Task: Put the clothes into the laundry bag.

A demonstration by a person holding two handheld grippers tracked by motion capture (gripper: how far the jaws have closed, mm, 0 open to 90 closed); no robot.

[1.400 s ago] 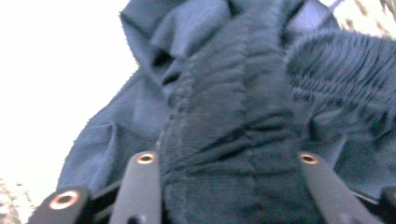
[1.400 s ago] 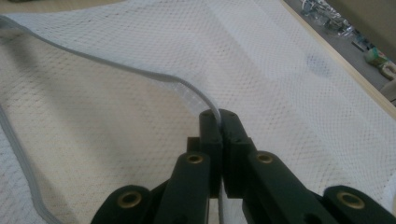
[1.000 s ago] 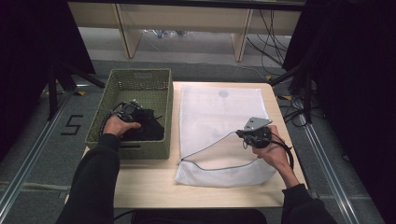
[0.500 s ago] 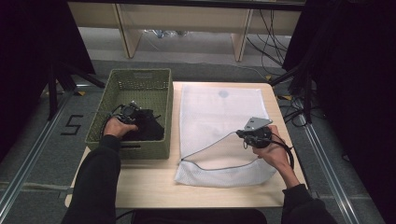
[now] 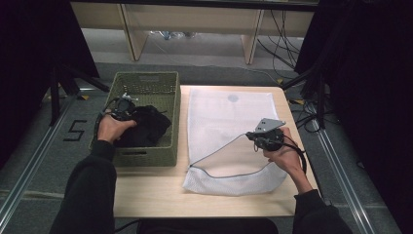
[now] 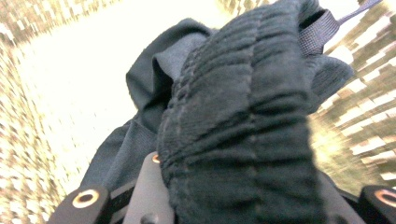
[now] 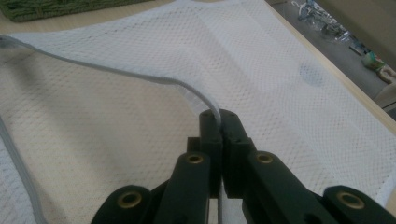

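Since the earlier frame our left gripper (image 5: 127, 108) has lifted inside the olive-green woven plastic basket (image 5: 146, 83) and its jaws have just been closing, so that the dark ribbed fabric garment (image 6: 243, 121) now sits bunched between them, its elastic band draped over the near jaw and the rest trailing away ahead toward the basket floor. We read that as a grasp on the garment, though the blur hides the pads themselves. Our right gripper (image 7: 219, 119) is clenched on the grey zipper edge (image 7: 116, 72) of the white mesh laundry bag (image 5: 229, 122), holding that edge raised off the pale wooden desk (image 5: 156, 195) so the mouth gapes. What the coming move turns on, as we judge it, is where that mouth lies from the left jaws: across the basket's wall, off toward our right hand (image 5: 285, 156), and opening toward our side of the desk. The bag's long axis runs away from us, so the garment would need to travel over the wall and enter lengthwise, under the lifted edge just ahead of the right jaws.
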